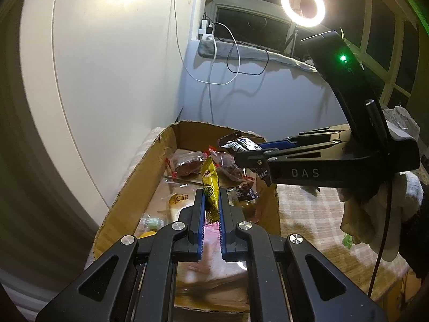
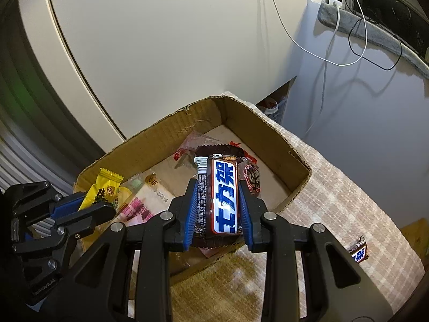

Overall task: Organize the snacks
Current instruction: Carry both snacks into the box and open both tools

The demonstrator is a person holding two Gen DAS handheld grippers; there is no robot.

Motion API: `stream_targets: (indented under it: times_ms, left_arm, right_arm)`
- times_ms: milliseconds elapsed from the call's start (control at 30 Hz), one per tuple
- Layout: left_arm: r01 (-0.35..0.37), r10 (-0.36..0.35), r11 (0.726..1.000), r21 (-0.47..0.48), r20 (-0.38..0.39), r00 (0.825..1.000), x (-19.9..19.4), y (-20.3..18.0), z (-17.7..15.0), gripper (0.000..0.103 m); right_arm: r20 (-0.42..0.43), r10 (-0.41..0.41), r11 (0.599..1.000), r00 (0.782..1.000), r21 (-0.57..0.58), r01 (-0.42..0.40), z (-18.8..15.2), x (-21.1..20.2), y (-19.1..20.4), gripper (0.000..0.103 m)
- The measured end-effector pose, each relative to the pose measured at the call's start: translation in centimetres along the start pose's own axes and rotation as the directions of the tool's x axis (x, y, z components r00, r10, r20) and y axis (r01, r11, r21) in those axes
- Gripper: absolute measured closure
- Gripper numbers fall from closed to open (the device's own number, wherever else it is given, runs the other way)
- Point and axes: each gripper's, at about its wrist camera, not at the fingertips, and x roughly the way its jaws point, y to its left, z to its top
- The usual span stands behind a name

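Note:
My left gripper [image 1: 211, 196] is shut on a yellow snack packet [image 1: 210, 185] and holds it upright over the open cardboard box [image 1: 134, 185]. My right gripper [image 2: 216, 185] is shut on a brown chocolate bar [image 2: 224, 196] with a white and blue label, held above the box [image 2: 166, 128]. The right gripper with its bar [image 1: 241, 143] also shows in the left wrist view, over the box's right side. The left gripper [image 2: 88, 204] with the yellow packet [image 2: 103, 187] shows at the left of the right wrist view. Several wrapped snacks [image 1: 187, 163] lie in the box.
The box sits on a checked cloth [image 2: 335, 201] beside a white wall. Another small chocolate bar [image 2: 359, 252] lies on the cloth to the right. A ring light [image 1: 302, 5] and hanging cables [image 1: 233, 61] are behind, near the window sill.

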Motion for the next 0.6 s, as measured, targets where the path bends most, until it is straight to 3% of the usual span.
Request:
stream_targets:
  times_ms: [133, 233, 267, 333, 367, 600]
  left_arm:
    - [0.002, -0.002, 1.0, -0.006, -0.001, 1.0, 0.0, 0.1, 0.0, 0.094]
    - [0.001, -0.001, 1.0, 0.0, 0.003, 1.0, -0.1, 0.0, 0.0, 0.087]
    - [-0.001, 0.001, 1.0, 0.001, 0.003, 1.0, -0.1, 0.0, 0.0, 0.087]
    - [-0.007, 0.007, 1.0, 0.0, 0.003, 1.0, -0.1, 0.0, 0.0, 0.08]
    - [-0.009, 0.009, 1.0, -0.002, 0.004, 1.0, -0.1, 0.1, 0.0, 0.073]
    - [-0.013, 0.013, 1.0, -0.006, 0.013, 1.0, -0.3, 0.0, 0.1, 0.072]
  right_arm:
    - [-0.001, 0.008, 1.0, 1.0, 0.005, -0.008, 0.2, 0.2, 0.0, 0.073]
    - [0.005, 0.017, 1.0, 1.0, 0.002, -0.017, 0.2, 0.1, 0.2, 0.072]
    - [0.009, 0.015, 1.0, 1.0, 0.004, -0.015, 0.3, 0.1, 0.3, 0.069]
    - [0.024, 0.006, 1.0, 1.0, 0.006, -0.006, 0.4, -0.2, 0.3, 0.041]
    - [0.039, -0.002, 1.0, 0.999, 0.005, 0.001, 0.5, -0.5, 0.4, 0.035]
    - [0.061, -0.012, 1.0, 0.998, -0.004, 0.012, 0.7, -1.4, 0.5, 0.033]
